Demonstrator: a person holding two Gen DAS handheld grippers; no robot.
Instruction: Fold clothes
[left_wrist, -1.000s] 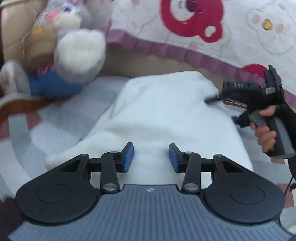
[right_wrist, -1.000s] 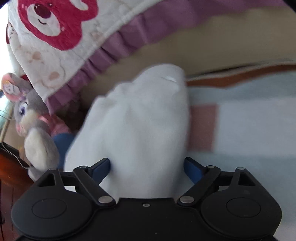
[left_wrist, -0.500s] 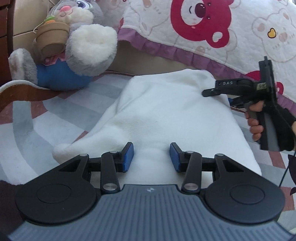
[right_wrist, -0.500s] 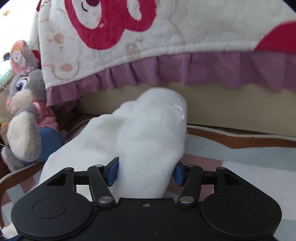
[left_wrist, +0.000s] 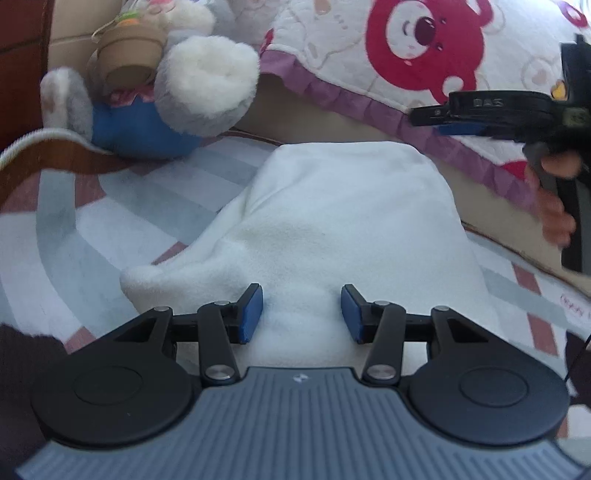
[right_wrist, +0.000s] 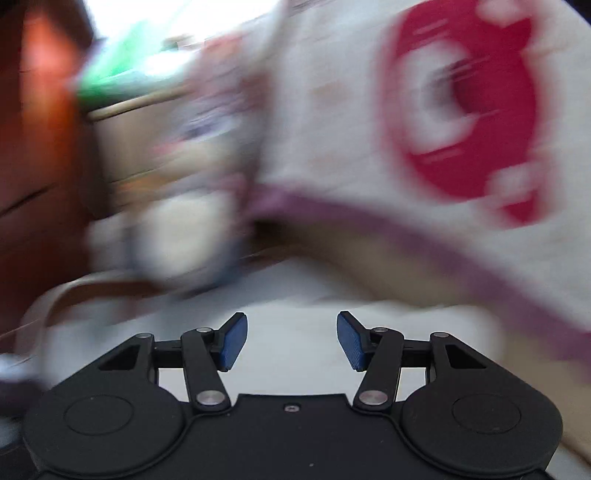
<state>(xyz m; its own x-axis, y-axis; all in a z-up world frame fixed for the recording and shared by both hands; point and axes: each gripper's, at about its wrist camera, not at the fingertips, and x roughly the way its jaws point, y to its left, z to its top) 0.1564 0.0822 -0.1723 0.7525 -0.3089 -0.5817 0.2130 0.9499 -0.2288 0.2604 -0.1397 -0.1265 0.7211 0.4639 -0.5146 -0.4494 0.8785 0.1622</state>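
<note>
Lying flat on the striped bed cover (left_wrist: 110, 206) is the white fleece garment (left_wrist: 332, 229), already folded over into a chunky rectangle with one corner poking out to the left. Its far edge sits just short of the purple ruffle of the bear-print quilt (left_wrist: 424, 66).

Left hand-held gripper (left_wrist: 301, 314) is right at the near edge of the fleece, blue pads spread apart with the fabric bunched up between them, but not pinching it as far as I can see. Right hand-held gripper (left_wrist: 439, 122) is up in the air off to the right, above the far corner of the garment, held by a bare hand (left_wrist: 554, 195). From that side view its fingers are edge-on, but its own camera (super blurry, mid-swing) shows the pads (right_wrist: 232, 343) spread wide with nothing between them.

Plush bunny (left_wrist: 177, 85) in blue shorts is slumped at the head of the bed, far left, well apart from the fleece.
</note>
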